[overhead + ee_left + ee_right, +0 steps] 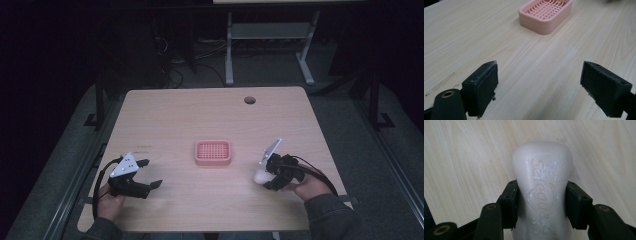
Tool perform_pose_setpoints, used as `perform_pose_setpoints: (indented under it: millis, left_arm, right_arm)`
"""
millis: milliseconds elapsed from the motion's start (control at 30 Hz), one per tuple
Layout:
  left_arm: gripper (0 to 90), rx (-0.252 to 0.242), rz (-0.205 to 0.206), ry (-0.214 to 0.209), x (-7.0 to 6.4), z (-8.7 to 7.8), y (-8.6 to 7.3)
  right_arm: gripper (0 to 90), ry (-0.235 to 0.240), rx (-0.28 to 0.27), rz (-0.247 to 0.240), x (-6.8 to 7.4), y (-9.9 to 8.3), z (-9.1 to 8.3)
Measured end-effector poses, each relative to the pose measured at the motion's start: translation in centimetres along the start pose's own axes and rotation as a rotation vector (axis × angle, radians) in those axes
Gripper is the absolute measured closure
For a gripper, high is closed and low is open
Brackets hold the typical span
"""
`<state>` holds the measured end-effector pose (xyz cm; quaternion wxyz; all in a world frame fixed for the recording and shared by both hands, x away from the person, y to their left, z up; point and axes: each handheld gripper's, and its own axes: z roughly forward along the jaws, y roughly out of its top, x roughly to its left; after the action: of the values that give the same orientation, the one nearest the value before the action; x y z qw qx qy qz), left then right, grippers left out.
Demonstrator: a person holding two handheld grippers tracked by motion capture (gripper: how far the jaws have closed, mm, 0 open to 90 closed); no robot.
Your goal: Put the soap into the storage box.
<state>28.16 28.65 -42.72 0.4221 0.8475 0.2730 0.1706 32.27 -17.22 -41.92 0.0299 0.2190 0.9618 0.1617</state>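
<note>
Right gripper [541, 202] clamping its jaws on white embossed bar of soap [542, 182], near table's right edge; left gripper [539, 87] gaping wide over bare wood, pink slatted plastic soap dish [546, 15] sitting beyond

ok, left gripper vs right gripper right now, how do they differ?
The left gripper is open with nothing between its jaws; the right gripper is shut on the white bar of soap. The left points at the pink soap dish; the right faces bare table. Both sit low over it.
</note>
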Motion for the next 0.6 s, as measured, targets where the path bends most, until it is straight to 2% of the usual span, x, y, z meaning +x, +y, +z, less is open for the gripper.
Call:
perform_pose_setpoints:
  millis: [167,600]
  left_arm:
    - [14.1,0.009,0.014,-0.003,-0.1,0.1,0.0]
    - [14.1,0.014,0.011,-0.004,-0.1,0.1,0.1]
  right_arm:
    - [48.7,0.000,-0.009,-0.011,-0.2,0.9,-0.1]
    - [48.7,0.024,-0.036,-0.041,-0.9,3.5,0.1]
